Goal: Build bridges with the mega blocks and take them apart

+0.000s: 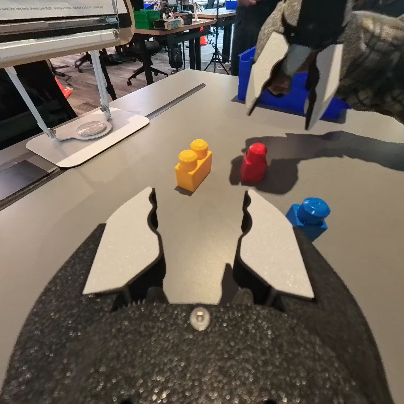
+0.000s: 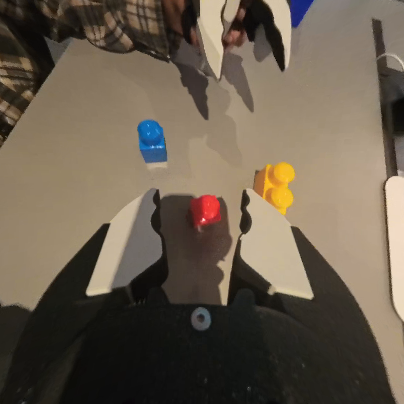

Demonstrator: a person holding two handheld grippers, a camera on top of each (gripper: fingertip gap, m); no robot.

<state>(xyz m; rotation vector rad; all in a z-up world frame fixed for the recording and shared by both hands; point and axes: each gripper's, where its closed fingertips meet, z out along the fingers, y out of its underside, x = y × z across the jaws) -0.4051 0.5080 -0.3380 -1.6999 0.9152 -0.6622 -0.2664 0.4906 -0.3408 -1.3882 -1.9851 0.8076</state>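
Three blocks stand apart on the grey table [image 1: 87, 207]: a yellow two-stud block [image 1: 193, 167] [image 2: 276, 188], a red one-stud block [image 1: 254, 164] [image 2: 204, 211] and a blue one-stud block [image 1: 309, 217] [image 2: 152, 142]. My left gripper [image 1: 200, 192] is open and empty, just short of the yellow block. My right gripper [image 2: 200, 191] is open and empty, hovering above the red block, which lies between its fingers in the right wrist view. The right gripper also shows in the left wrist view [image 1: 277, 120], up above the red block. The left gripper shows far off in the right wrist view [image 2: 251, 72].
A blue bin [image 1: 290, 96] stands at the table's far right. A white stand base [image 1: 87, 140] with metal legs sits at the far left. A dark groove [image 1: 175, 100] runs across the table. A person's plaid sleeve [image 2: 122, 28] reaches in. One gripper's finger ends stand about 15 centimeters off the other's.
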